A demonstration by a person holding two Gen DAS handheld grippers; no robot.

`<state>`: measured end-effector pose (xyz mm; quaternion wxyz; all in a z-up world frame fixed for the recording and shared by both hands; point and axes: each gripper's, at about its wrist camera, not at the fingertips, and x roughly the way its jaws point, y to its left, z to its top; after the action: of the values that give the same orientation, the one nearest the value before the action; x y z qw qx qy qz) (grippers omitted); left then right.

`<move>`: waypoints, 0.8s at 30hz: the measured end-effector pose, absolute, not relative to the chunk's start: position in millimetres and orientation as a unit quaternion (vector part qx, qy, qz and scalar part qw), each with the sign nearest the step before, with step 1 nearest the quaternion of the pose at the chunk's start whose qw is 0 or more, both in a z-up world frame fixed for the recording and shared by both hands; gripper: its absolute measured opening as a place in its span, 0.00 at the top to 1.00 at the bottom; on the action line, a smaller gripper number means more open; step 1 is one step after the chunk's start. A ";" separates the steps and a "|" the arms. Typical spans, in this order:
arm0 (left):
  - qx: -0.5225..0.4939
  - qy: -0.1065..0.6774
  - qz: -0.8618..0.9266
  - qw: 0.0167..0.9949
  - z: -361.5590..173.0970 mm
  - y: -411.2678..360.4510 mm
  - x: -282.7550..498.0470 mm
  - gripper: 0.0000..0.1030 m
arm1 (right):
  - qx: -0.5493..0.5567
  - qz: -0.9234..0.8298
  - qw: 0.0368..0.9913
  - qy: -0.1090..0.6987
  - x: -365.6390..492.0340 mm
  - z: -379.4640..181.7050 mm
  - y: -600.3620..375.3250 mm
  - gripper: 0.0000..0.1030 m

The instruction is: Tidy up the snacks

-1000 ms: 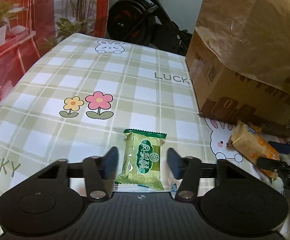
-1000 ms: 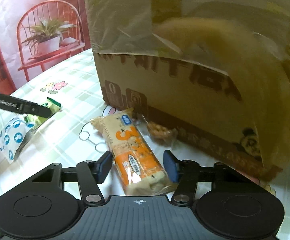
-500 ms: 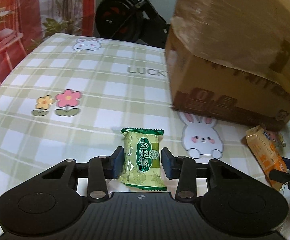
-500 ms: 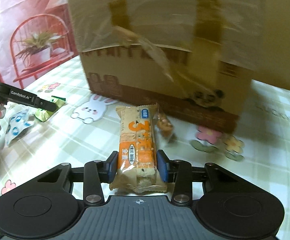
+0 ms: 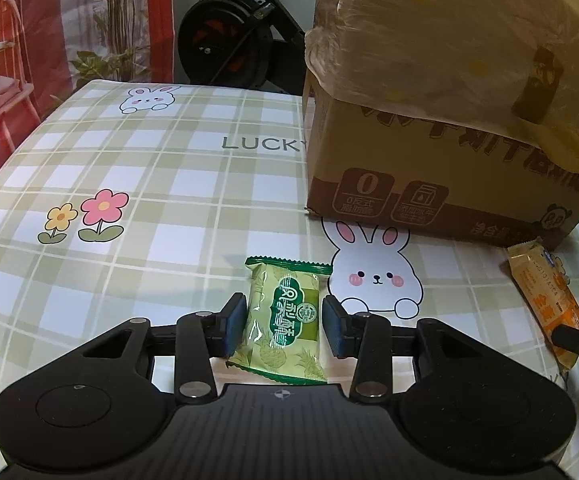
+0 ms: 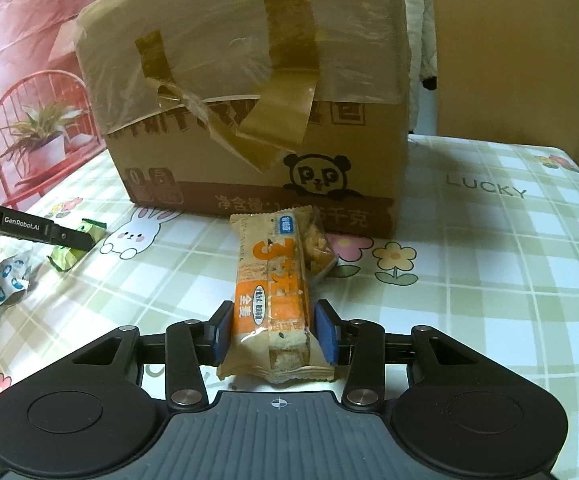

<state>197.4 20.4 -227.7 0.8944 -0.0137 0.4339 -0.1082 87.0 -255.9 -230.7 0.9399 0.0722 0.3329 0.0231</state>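
My left gripper (image 5: 285,326) is shut on a green snack packet (image 5: 285,316), its blue pads against both sides, just above the checked tablecloth. My right gripper (image 6: 275,330) is shut on a long orange biscuit bar (image 6: 273,288) that points toward the cardboard box (image 6: 249,100). The bar also shows at the right edge of the left wrist view (image 5: 549,296). The green packet and left gripper show at the left of the right wrist view (image 6: 75,246).
A small clear packet of brown snacks (image 6: 319,246) lies beside the bar by the box. A blue-and-white wrapper (image 6: 9,284) lies at the left. The taped box (image 5: 449,120) stands at the table's middle. An exercise bike (image 5: 229,36) stands beyond the far edge.
Both grippers closed from open onto their snacks. The right gripper swung round, so the bar now points straight at the box. The left gripper shifted, so the box looks nearer.
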 end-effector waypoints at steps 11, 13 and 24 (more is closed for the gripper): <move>-0.021 0.429 -0.117 0.896 -226.7 19.6 192.7 0.58 | 0.094 -0.023 0.937 0.337 62.7 -225.9 -265.9 0.61; -0.021 0.428 -0.117 0.896 -226.8 18.7 192.2 0.58 | 0.101 -0.031 0.936 0.337 59.1 -226.0 -269.9 0.61; -0.024 0.428 -0.118 0.896 -227.3 19.8 192.2 0.58 | 0.112 -0.049 0.933 0.338 53.7 -225.3 -274.5 0.61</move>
<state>192.2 19.8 -227.3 0.8957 -0.0236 0.4282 -0.1177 53.7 -274.5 -225.3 0.9332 0.1121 0.3378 -0.0490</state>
